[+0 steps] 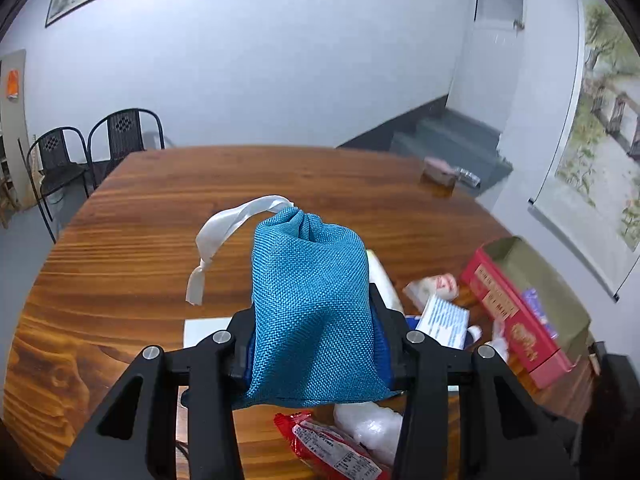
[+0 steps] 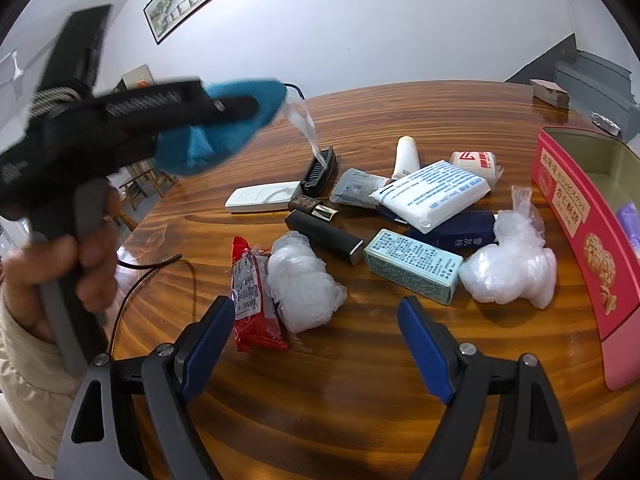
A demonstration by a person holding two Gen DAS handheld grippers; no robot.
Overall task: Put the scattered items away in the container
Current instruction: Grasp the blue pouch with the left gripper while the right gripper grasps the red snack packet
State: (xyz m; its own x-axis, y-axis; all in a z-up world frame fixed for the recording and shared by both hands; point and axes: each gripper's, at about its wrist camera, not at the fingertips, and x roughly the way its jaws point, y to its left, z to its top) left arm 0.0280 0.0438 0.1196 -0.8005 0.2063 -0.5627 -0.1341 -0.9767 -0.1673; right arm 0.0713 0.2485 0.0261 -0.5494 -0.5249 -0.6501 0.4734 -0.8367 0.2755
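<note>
A blue woven drawstring pouch [image 1: 308,300] with a white ribbon [image 1: 224,228] is raised above the wooden table [image 1: 160,208], and my left gripper [image 1: 312,320] is shut on its sides. The right wrist view shows that pouch [image 2: 224,136] high at the left. The open red tin box [image 2: 576,216] stands at the right, with something purple inside. My right gripper [image 2: 316,304] hovers open and holds nothing, just before a red snack packet [image 2: 252,292] and a clear plastic bundle [image 2: 304,280]. Beyond lie a black tube [image 2: 324,236], a teal carton [image 2: 412,264], a white pack [image 2: 432,196] and a remote [image 2: 260,198].
A person's hand [image 2: 60,264] grips the left tool's handle. A black cable [image 2: 160,268] curls on the table at the left. A second plastic bundle [image 2: 512,264] lies against the tin. Black chairs [image 1: 80,160] stand beyond the far edge, and a small stack [image 1: 438,176] sits at the far corner.
</note>
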